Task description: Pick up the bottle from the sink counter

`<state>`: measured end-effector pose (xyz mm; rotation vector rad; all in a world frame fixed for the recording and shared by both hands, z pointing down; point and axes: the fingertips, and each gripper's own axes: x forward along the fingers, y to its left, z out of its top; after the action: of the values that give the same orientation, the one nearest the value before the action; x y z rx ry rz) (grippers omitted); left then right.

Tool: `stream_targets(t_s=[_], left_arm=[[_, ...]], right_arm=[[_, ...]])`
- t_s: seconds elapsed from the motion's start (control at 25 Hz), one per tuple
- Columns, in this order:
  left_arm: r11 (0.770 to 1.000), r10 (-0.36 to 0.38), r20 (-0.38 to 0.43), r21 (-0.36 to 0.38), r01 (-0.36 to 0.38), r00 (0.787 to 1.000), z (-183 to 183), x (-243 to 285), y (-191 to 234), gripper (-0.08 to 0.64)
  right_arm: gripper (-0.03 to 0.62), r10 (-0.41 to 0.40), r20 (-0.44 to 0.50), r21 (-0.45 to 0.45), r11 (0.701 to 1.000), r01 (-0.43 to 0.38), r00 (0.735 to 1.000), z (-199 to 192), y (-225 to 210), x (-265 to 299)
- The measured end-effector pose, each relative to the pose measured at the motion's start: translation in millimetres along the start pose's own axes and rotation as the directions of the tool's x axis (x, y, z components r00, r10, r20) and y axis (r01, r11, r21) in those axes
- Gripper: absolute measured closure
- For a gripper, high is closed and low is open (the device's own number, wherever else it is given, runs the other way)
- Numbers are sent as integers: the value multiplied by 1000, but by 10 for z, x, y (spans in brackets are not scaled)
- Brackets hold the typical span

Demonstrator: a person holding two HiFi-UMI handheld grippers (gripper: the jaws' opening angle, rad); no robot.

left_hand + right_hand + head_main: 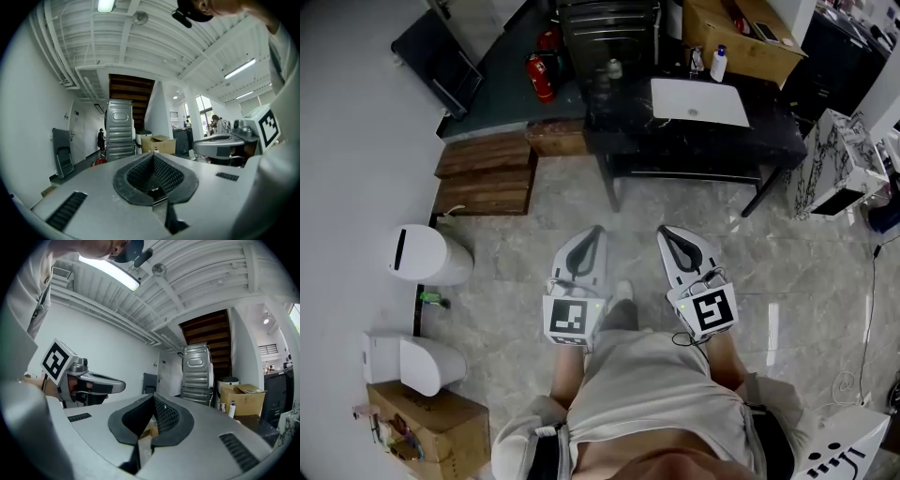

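Note:
A white bottle with a blue cap stands at the back of the black sink counter, beside the white basin. It is small in the left gripper view and stands at the right in the right gripper view. I hold both grippers side by side in front of my body, several steps short of the counter. My left gripper is shut with nothing in it. The right gripper is shut and empty too.
A cardboard box sits behind the counter, and a red fire extinguisher stands to its left. Wooden steps and a white bin are on the left, a marble-patterned block on the right. Tiled floor lies between me and the counter.

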<state>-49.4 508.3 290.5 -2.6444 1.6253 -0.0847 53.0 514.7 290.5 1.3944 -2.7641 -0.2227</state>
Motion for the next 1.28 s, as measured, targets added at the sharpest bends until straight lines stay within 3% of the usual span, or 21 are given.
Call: stream_targets(t_s=[0.88, 1.28], left_arm=[[999, -40, -24, -21, 40, 999, -138, 1182, 1149, 558], [996, -92, -26, -24, 91, 995, -211, 1582, 1409, 558]], right_arm=[[600, -57, -75, -19, 998, 56, 996, -202, -536, 1459], [600, -111, -98, -7, 994, 110, 989, -308, -722, 1857]])
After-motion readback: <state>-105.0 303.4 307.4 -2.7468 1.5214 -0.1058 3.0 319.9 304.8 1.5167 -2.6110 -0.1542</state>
